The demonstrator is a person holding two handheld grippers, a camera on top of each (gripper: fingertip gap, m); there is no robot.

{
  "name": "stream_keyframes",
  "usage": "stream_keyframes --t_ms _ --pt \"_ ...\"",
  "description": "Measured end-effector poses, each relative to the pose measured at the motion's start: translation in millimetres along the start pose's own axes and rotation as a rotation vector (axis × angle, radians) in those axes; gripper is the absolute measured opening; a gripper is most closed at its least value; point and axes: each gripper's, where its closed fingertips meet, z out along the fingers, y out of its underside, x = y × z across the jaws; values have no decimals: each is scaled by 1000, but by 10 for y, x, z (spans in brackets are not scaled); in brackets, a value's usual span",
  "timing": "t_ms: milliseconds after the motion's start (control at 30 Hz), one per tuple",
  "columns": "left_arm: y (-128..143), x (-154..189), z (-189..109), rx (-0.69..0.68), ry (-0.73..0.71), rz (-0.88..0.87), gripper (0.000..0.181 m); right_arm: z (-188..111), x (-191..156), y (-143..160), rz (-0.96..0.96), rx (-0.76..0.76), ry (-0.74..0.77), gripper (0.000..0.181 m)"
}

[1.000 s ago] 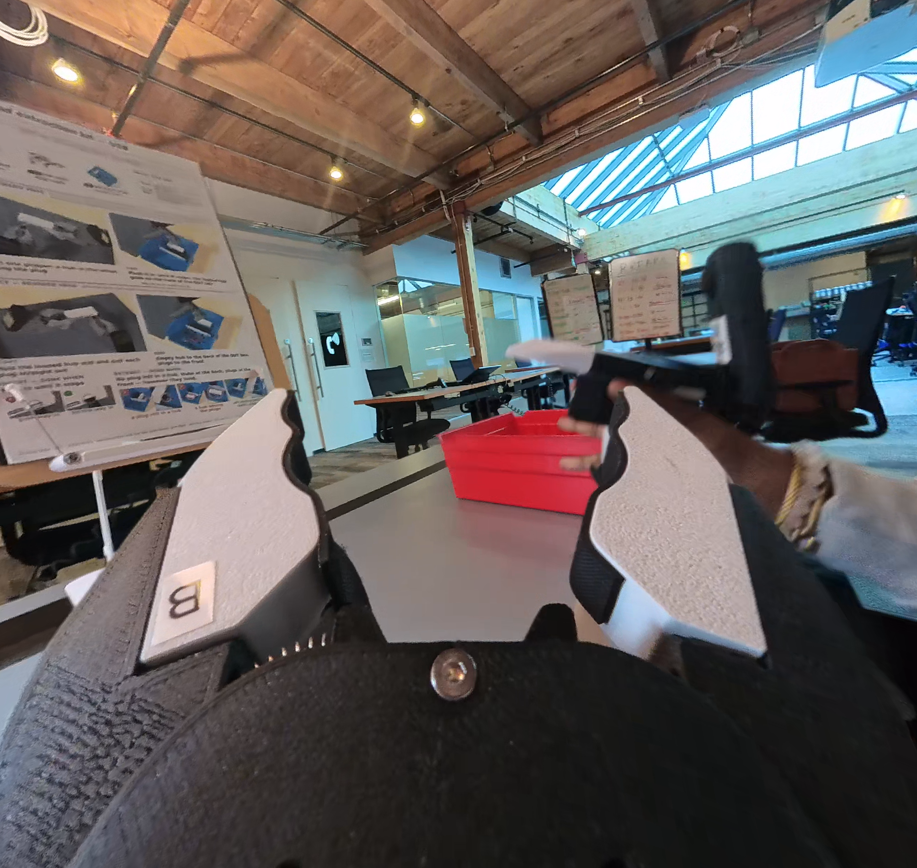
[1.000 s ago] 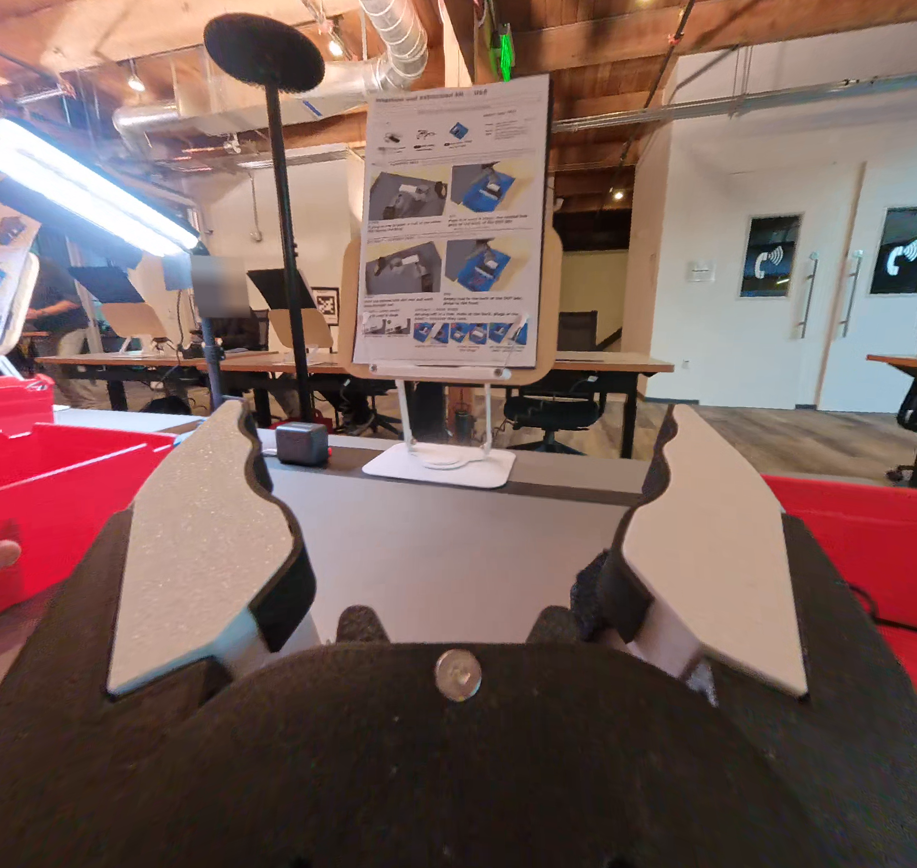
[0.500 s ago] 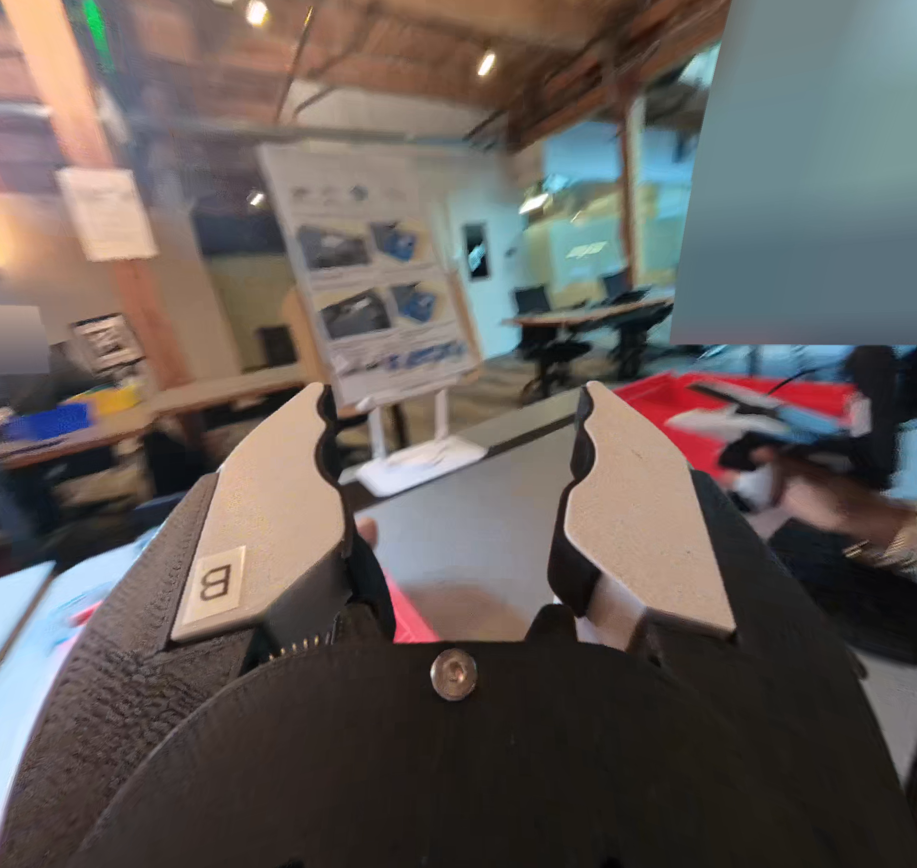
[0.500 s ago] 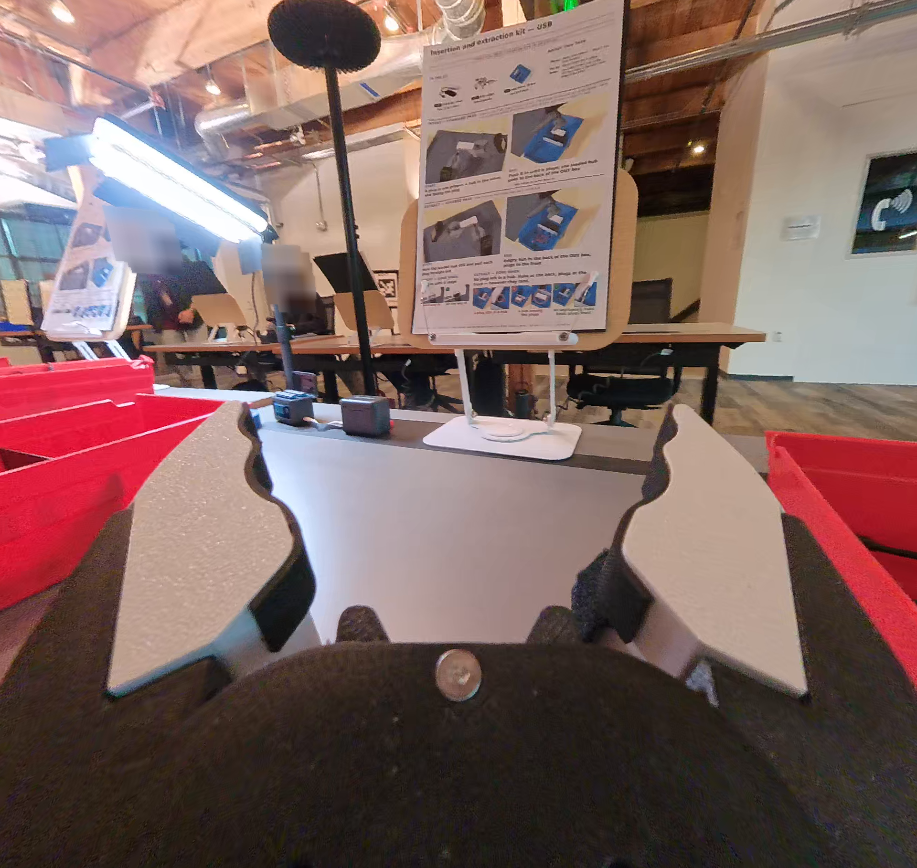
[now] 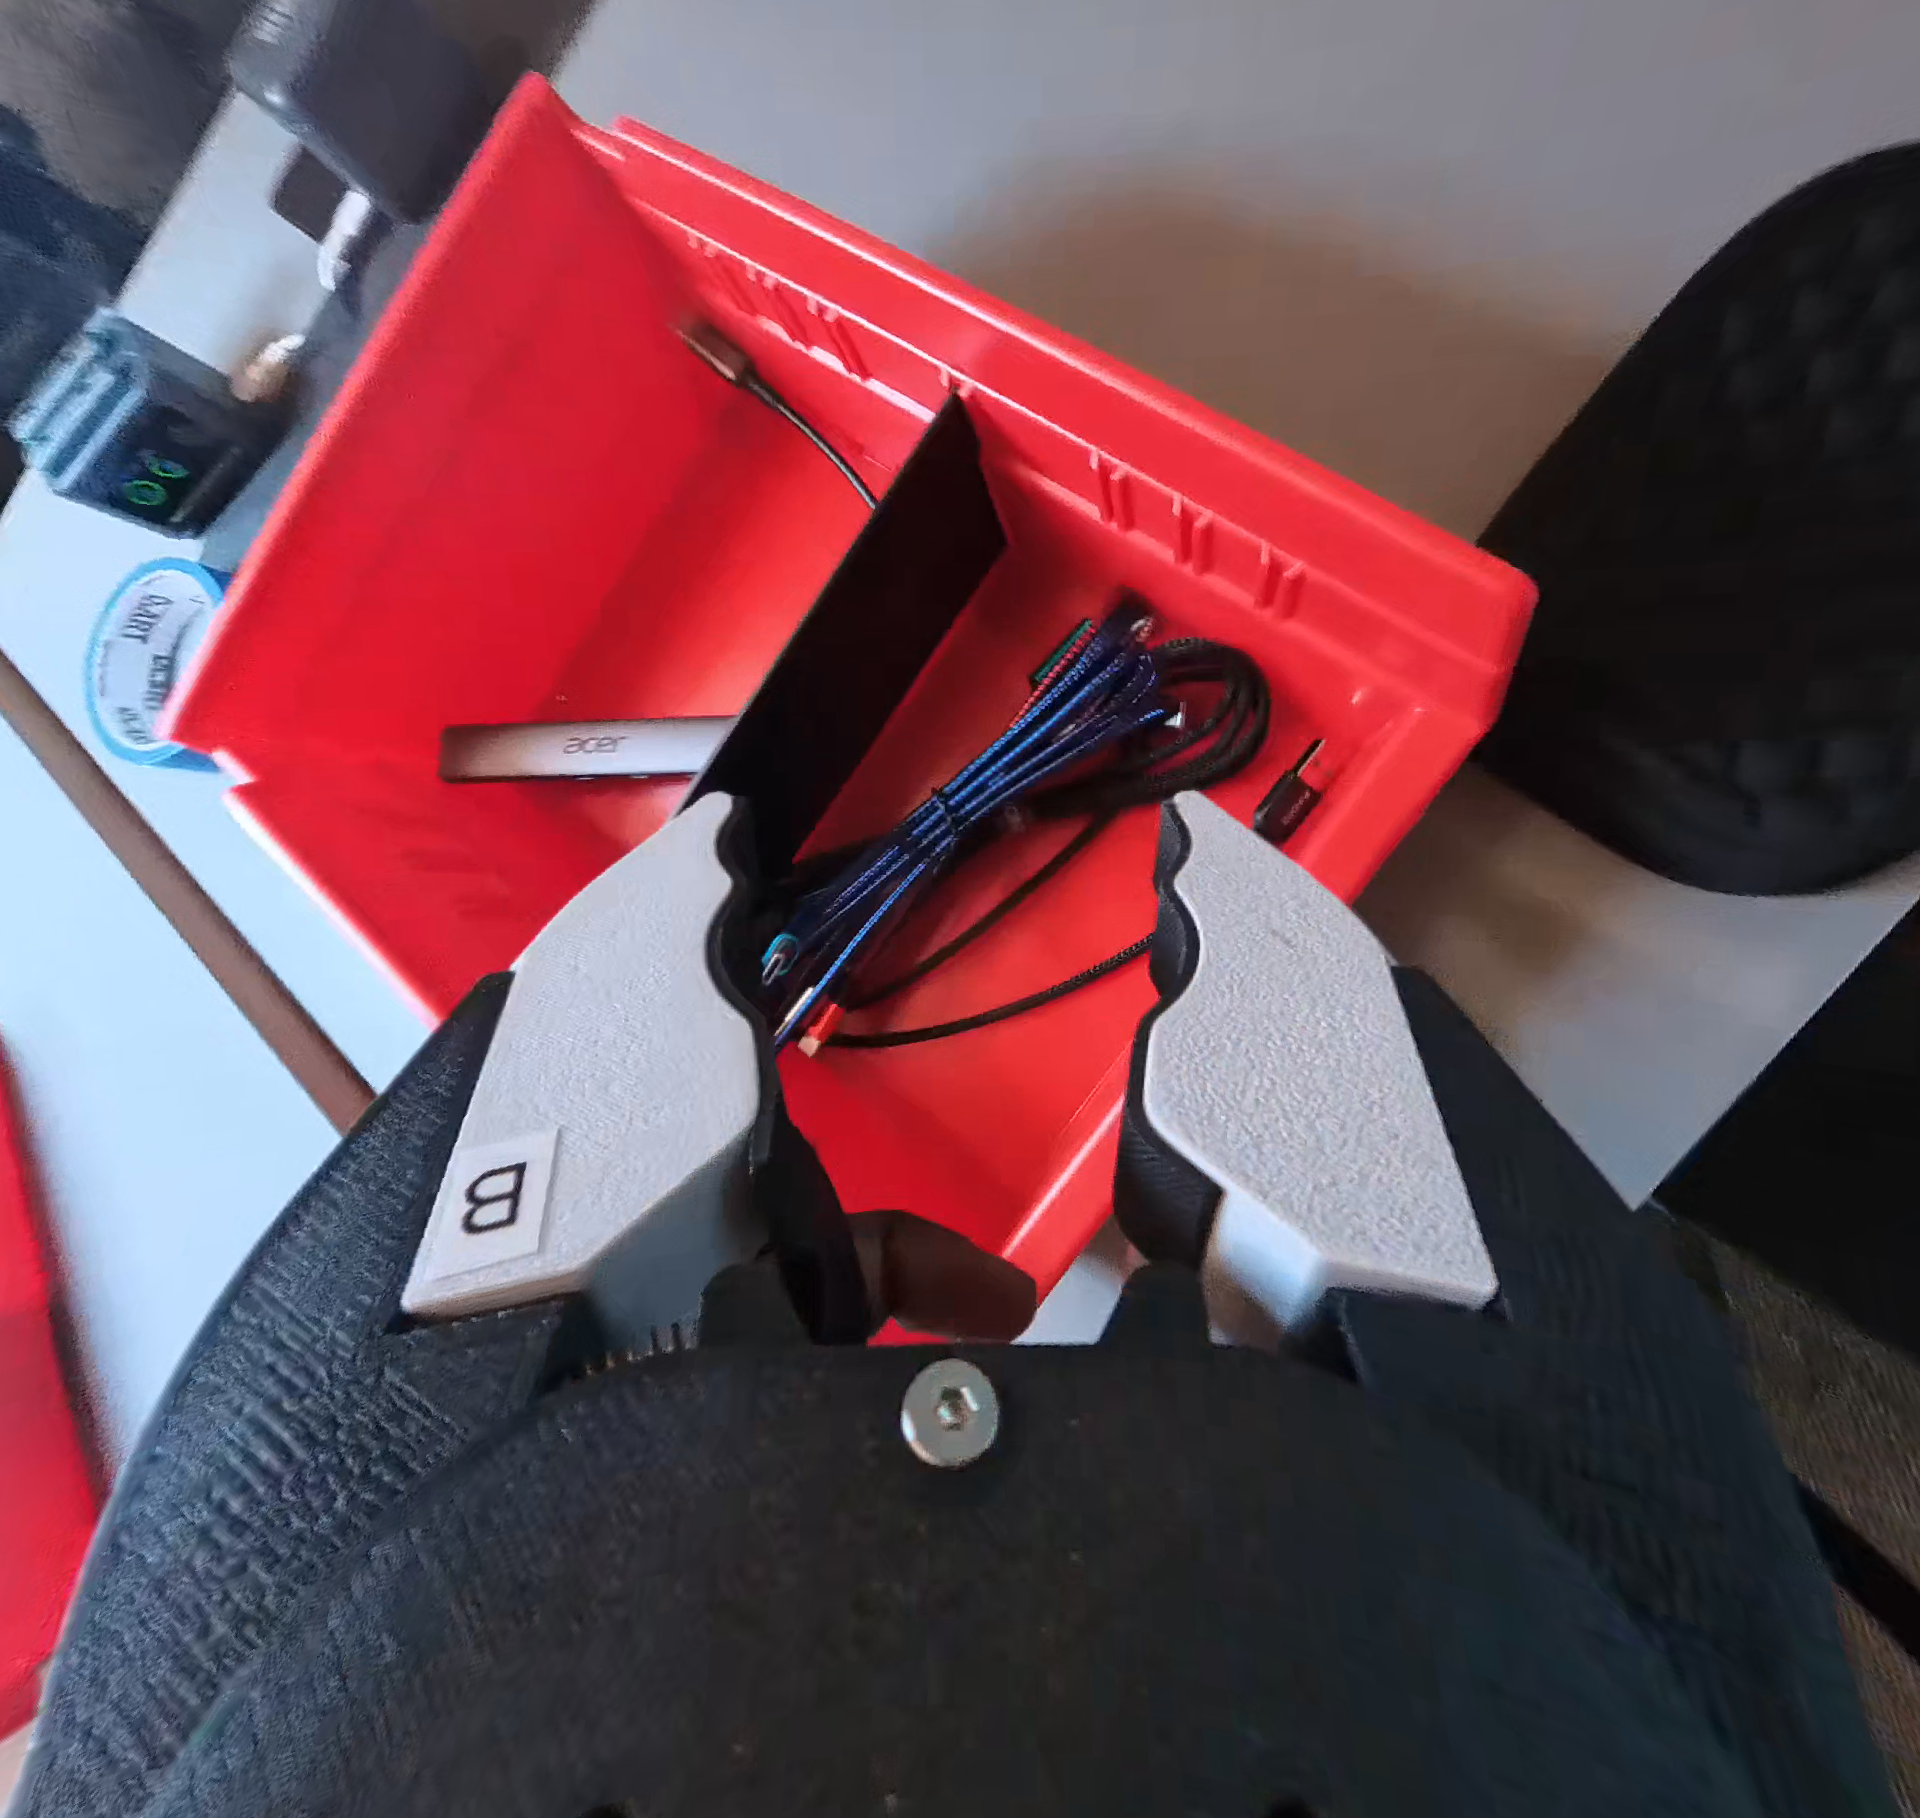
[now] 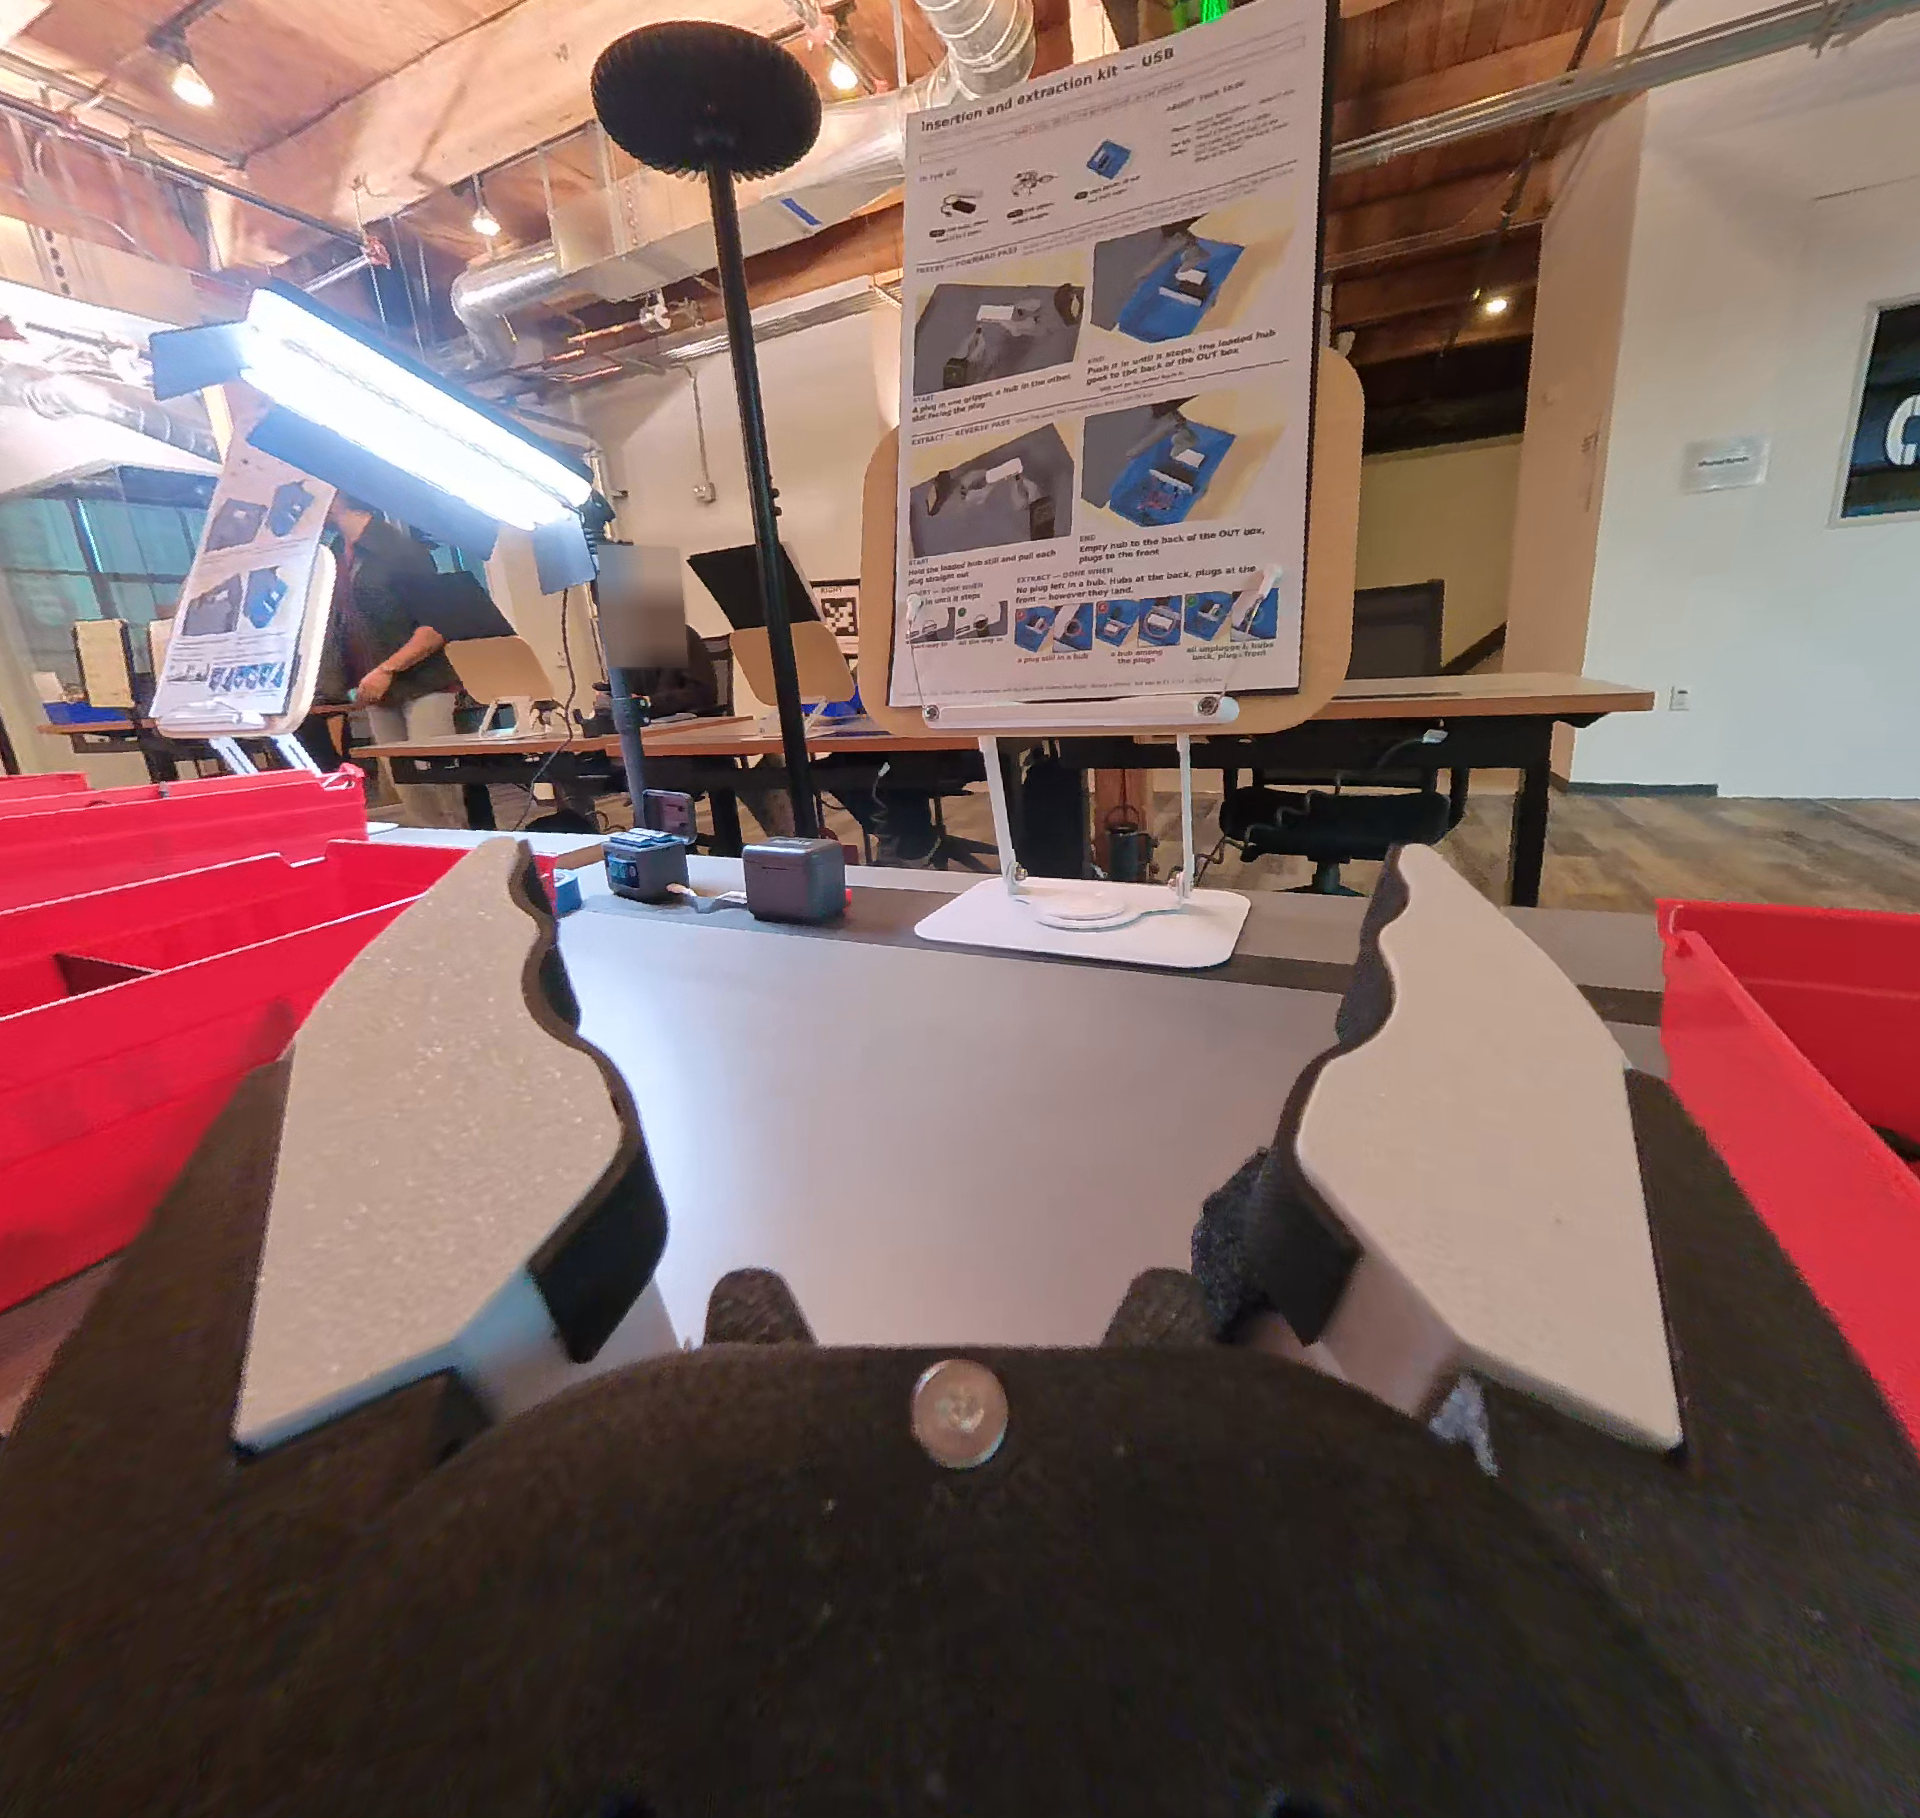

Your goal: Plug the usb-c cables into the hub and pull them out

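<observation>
In the left wrist view a red bin (image 5: 1226, 542) with a black divider (image 5: 883, 625) lies below me. A grey hub (image 5: 587, 745) lies in its far compartment, its black cable (image 5: 790, 407) running behind the divider. A bundle of blue and black usb-c cables (image 5: 1049, 760) lies in the near compartment, with a loose black plug (image 5: 1294, 797) beside it. My left gripper (image 5: 951, 864) is open and empty, hovering above the cable bundle. My right gripper (image 6: 961, 911) is open and empty, held level over the grey table (image 6: 935, 1093).
A blue tape roll (image 5: 140, 662) and a small dark device (image 5: 145, 438) sit left of the bin. A black chair (image 5: 1745, 542) stands at the right. In the right wrist view, red bins (image 6: 156, 947) flank both sides (image 6: 1787, 1041); an instruction sheet on a stand (image 6: 1107, 366) and two small dark boxes (image 6: 795, 880) stand ahead. To reach the loose black plug (image 5: 1294, 797) in a straight line is about 11 cm for my left fingers, about 35 cm for my right. To the grey hub (image 5: 587, 745): left tips about 15 cm, right tips about 50 cm.
My left gripper has swung from looking across the room to pointing down into the red bin over the cables. My right gripper has shifted slightly and stays open.
</observation>
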Motion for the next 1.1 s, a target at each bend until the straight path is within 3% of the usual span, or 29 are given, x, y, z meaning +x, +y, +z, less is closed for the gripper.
stream_keyframes --t_ms 300,933,1100 --pt "253 69 301 -211 134 150 71 -10 4 -11 21 11 -9 140" --pt "532 75 714 -351 181 319 67 1 3 20 33 -3 -14 138" --pt "566 62 720 -362 177 321 52 4 3 21 37 -3 -15 138"
